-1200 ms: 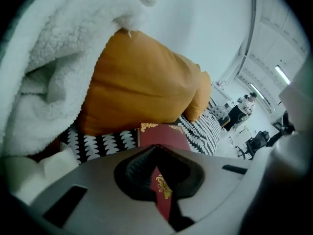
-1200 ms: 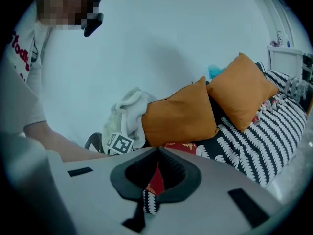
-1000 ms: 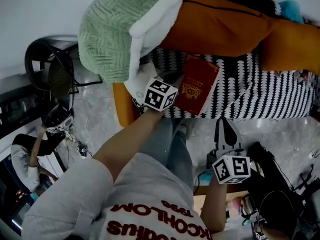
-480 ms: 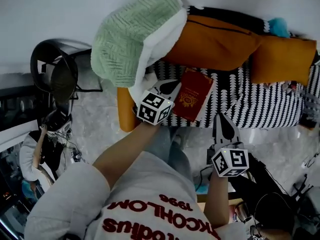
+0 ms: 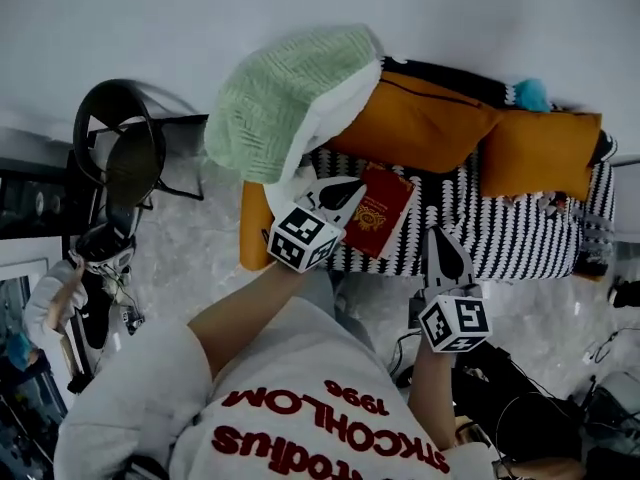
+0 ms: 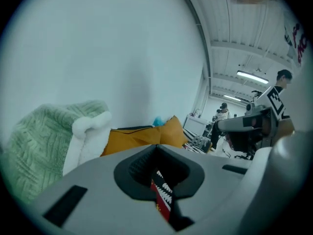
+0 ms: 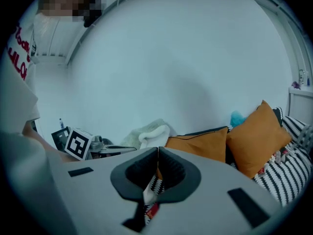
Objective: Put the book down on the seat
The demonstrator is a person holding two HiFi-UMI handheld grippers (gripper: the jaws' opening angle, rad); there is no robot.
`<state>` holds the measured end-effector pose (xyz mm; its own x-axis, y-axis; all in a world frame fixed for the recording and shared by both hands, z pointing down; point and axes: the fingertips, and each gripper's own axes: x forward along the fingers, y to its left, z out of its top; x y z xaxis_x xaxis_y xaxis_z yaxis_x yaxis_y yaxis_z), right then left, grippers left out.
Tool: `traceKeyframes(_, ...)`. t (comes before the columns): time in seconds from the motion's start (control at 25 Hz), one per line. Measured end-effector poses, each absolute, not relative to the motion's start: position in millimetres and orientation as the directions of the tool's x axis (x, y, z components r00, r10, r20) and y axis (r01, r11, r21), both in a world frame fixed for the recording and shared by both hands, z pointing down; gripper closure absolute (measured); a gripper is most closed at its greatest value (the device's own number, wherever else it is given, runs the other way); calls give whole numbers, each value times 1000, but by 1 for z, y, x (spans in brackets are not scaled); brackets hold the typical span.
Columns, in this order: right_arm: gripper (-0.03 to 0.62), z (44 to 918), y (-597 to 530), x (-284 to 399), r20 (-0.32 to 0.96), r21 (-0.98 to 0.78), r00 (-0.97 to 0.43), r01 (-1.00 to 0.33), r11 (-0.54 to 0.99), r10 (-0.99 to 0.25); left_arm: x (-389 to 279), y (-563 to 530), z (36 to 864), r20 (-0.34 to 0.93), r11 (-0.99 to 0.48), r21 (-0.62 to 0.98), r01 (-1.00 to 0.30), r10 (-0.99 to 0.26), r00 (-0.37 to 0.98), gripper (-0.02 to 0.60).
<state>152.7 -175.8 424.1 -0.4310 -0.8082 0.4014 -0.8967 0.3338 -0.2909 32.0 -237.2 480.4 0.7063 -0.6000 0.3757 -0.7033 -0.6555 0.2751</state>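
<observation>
Book [image 5: 381,211] lies flat on the striped seat [image 5: 520,233], where it lay a second ago, before the orange cushions [image 5: 420,123]. Left gripper [image 5: 350,188], jaws closed on nothing, has lifted clear of its near edge. Right gripper [image 5: 442,246], likewise closed and empty, has risen too.

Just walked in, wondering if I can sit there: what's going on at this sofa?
A person with a gripper in each hand faces the striped seat. The red book lies flat on it, in front of the orange cushions. The left gripper is by the book's edge, jaws shut on nothing; the right gripper is shut and empty.
</observation>
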Motion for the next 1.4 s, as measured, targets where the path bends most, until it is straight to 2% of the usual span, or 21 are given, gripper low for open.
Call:
traceKeyframes(0.24, 568, 380, -148, 151, 329, -263, -436, -894, 362, -838, 38, -196, 419, 271, -706, 199, -680, -627, 730, 566)
traceKeyframes(0.56, 568, 337, -91, 149, 253, -232, -447, -889, 395, -858, 28, -129, 370, 202, -709, 129, -693, -666, 718, 566)
traceKeyframes(1.4, 568, 284, 3, 129, 151, -183, -484, -871, 457, -862, 1, -26, 308, 74, -697, 63, -715, -711, 699, 566)
